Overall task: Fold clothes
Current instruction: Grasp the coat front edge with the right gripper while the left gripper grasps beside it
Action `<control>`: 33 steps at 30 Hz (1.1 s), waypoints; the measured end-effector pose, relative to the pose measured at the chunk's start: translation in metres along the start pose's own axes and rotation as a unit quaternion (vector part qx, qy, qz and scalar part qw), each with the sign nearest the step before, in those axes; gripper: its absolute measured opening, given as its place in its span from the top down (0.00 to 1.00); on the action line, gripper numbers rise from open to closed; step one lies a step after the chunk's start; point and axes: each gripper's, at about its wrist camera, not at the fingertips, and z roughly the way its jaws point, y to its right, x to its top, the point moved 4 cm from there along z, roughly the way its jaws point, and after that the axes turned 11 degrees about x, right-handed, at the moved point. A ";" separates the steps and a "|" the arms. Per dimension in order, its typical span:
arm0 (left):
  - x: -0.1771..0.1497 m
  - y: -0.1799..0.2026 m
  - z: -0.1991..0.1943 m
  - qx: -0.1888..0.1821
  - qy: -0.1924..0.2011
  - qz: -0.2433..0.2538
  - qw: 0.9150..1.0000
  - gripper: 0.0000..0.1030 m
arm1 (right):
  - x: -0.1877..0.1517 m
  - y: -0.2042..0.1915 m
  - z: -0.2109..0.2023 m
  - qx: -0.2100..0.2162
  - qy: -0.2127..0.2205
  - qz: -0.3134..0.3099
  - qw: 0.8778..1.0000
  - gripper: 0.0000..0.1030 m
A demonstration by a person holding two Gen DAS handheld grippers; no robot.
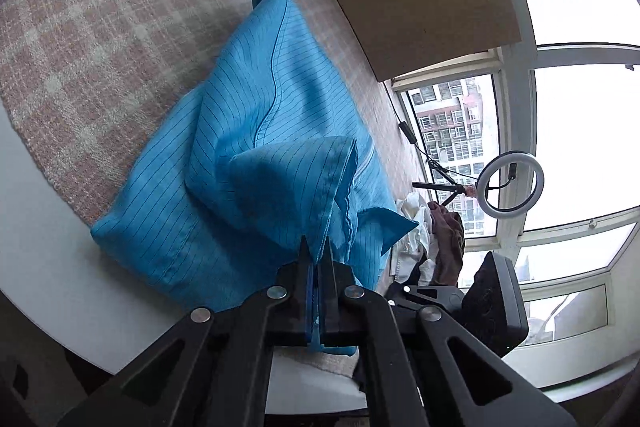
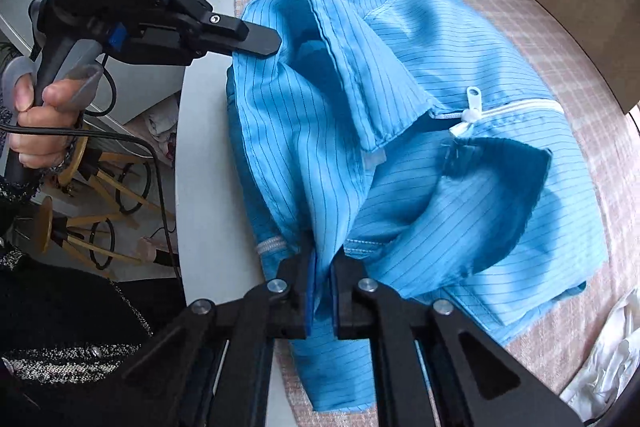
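I am gripping the blue striped garment (image 2: 460, 75) in both jaws, left gripper (image 1: 316, 247) and right gripper (image 2: 322, 267); keeping the held edges level should fold it evenly over the worktop (image 2: 208, 187).

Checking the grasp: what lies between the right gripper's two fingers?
A bunched fold of the blue pinstriped garment, pinched in the right gripper; right wrist view.

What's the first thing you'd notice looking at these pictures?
A big bright blue jacket with thin dark stripes and a white zipper, lying crumpled on a pink checked cloth. Two black grippers pinch its cloth: the left gripper is shut on a fold, the right gripper grips another fold. Behind, a round ring light stands by the bright window.
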 end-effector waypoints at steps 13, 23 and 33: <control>-0.006 0.004 -0.002 0.030 -0.015 0.056 0.998 1.00 | 0.059 -0.006 0.039 -0.078 -0.067 -0.180 0.978 0.54; -0.011 -0.005 0.012 0.110 -0.042 0.091 0.989 0.98 | 0.098 0.039 0.017 0.002 -0.091 -0.113 0.989 0.91; 0.010 0.030 -0.011 0.224 0.034 0.170 0.959 0.66 | 0.097 0.026 0.030 0.028 -0.116 -0.135 0.984 0.91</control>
